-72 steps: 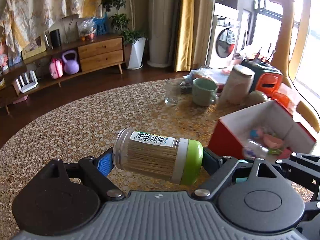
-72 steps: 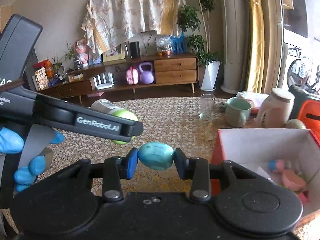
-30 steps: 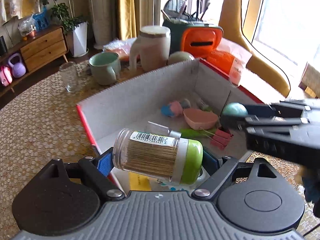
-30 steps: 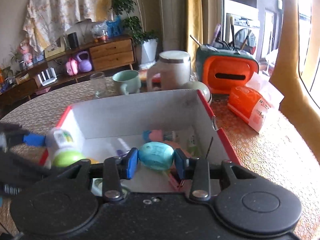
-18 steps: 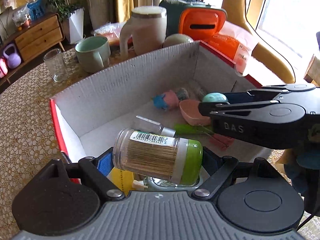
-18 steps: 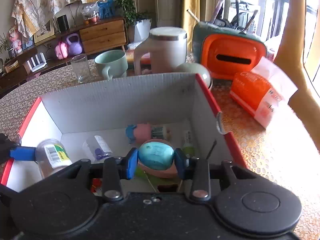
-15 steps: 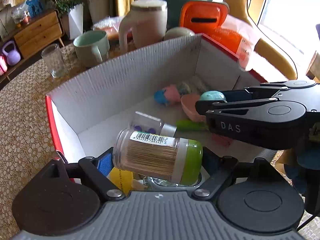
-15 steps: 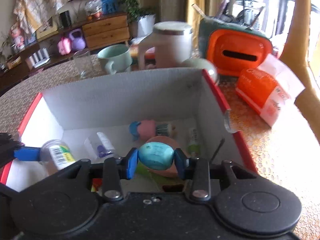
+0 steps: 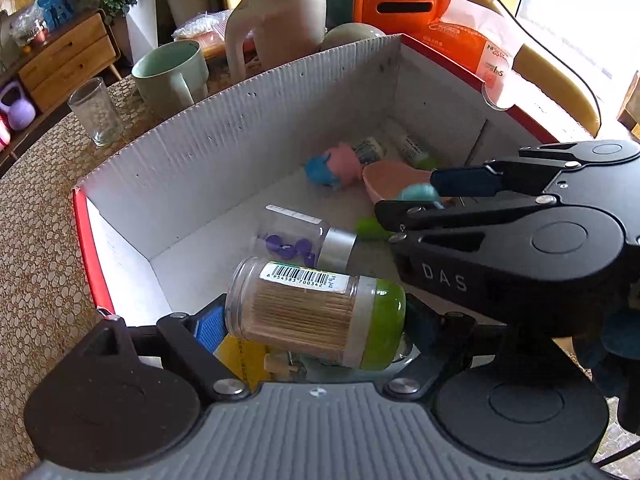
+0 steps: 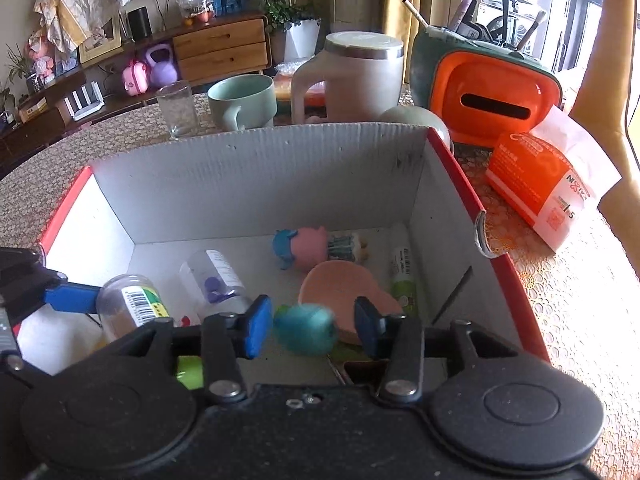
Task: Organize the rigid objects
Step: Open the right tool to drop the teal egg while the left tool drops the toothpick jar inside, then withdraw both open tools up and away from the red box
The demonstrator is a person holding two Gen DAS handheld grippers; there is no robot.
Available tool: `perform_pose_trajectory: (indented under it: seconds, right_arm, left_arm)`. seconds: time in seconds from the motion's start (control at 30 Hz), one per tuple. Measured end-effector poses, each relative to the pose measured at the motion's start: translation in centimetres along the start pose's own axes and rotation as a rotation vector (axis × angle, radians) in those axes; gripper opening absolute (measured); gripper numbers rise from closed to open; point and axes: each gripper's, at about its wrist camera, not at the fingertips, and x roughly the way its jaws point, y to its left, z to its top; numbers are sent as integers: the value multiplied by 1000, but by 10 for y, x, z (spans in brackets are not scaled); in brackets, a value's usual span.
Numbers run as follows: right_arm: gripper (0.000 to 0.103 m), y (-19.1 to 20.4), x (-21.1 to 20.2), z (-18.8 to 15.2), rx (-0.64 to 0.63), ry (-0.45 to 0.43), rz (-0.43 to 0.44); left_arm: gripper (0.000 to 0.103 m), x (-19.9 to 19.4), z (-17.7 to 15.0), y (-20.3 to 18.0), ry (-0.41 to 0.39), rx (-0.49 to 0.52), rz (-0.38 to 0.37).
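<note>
A white-lined, red-sided cardboard box [image 9: 240, 120] [image 10: 260, 172] lies below both grippers. My left gripper [image 9: 314, 322] is shut on a clear toothpick jar [image 9: 298, 308] with a green lid, held sideways above the box's near left corner; the jar [image 10: 128, 312] also shows in the right wrist view. My right gripper [image 10: 312, 328] [image 9: 412, 196] hangs over the box with its jaws opening. A teal egg [image 10: 306, 330] [image 9: 418, 192] sits blurred between the blue pads [image 10: 258, 330], with a gap on each side.
Inside the box lie a pink and blue toy [image 10: 308, 248], a pink dish [image 10: 340, 284], a clear vial [image 9: 296, 236] and a green tube [image 10: 404, 276]. Beyond it stand a glass [image 10: 176, 108], a green mug [image 10: 244, 100], a beige jug [image 10: 356, 76], an orange holder [image 10: 492, 104] and an orange pack [image 10: 536, 180].
Both grippers have come from the open table to above the box and sunk toward it. The right jaws have parted and the teal egg has come loose. The left grip is unchanged.
</note>
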Motion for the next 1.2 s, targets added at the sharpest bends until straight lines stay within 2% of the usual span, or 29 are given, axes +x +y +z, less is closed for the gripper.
perform_pose_trajectory:
  seconds: [0.4, 0.67, 1.2]
  right_arm:
    - [63, 4, -33, -2, 18, -50, -6]
    - [64, 9, -64, -4, 23, -101, -8]
    - [68, 25, -129, -32, 68, -202, 64]
  left_arm:
    - [89, -22, -5, -1, -54, -17, -12]
    - [89, -50, -16, 3, -106, -34, -38]
    - [89, -126, -61, 23, -305, -44, -30]
